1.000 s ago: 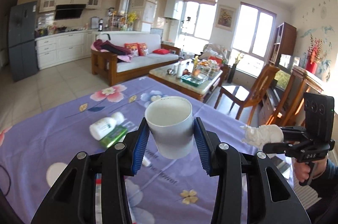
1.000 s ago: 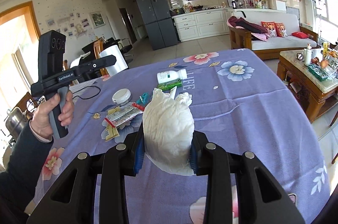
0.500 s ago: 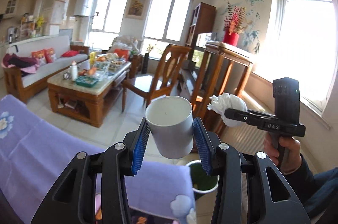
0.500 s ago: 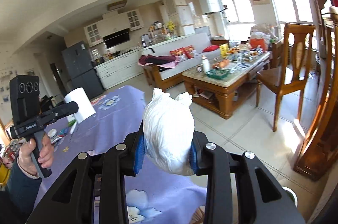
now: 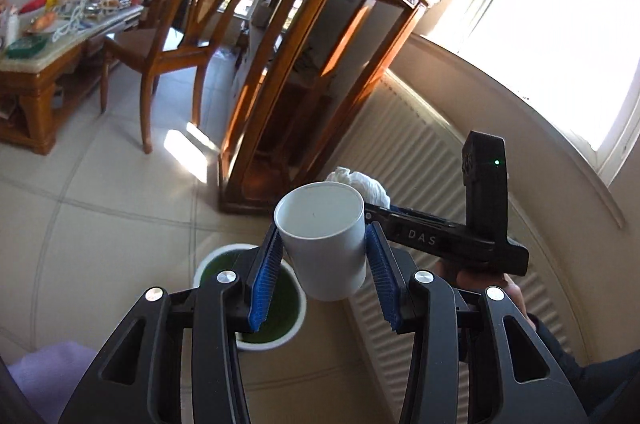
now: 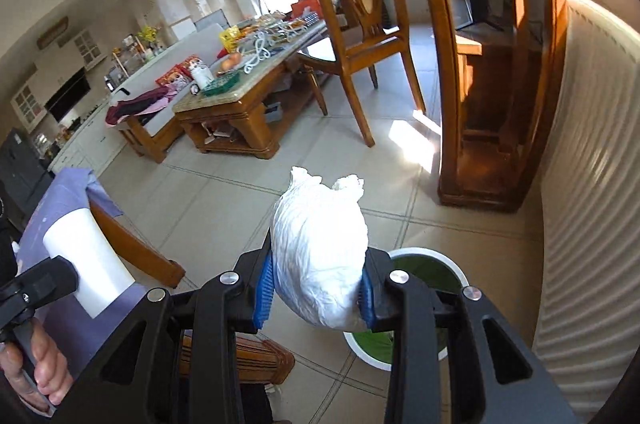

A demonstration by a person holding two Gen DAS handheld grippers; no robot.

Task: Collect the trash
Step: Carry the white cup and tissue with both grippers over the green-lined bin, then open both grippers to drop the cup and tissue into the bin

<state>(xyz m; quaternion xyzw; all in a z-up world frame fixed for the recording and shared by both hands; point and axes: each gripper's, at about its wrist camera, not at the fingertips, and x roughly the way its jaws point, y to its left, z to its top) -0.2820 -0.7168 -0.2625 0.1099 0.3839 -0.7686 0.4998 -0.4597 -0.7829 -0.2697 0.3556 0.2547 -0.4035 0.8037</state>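
— Left wrist view first: what is that gripper doing?

— The left gripper (image 5: 323, 256) is clamping a plain white paper cup (image 5: 322, 238) between its blue ribbed pads (image 5: 264, 274), mouth tilting toward the lens. It is hanging over the pale tiled floor (image 5: 100, 216), above a round white waste bin with a green liner (image 5: 276, 316) that is peeking out from behind the black fingers.

— And the other one?

— The right gripper (image 6: 316, 290) is squeezing a crumpled white tissue wad (image 6: 320, 256), which is bulging well above the pads. In the right wrist view the same bin (image 6: 424, 264) is sitting just behind and below that wad, close beside a cream ribbed radiator (image 6: 592, 183).

— Are the two near each other?

— Yes, side by side. From the left camera the black handle marked DAS (image 5: 440, 236) is crossing just behind the cup, with the tissue showing over the rim. From the right, the cup (image 6: 88, 260) is showing at the left edge, in front of the lilac tablecloth (image 6: 60, 199). A tall wooden cabinet (image 6: 492, 63) is standing beyond the bin.
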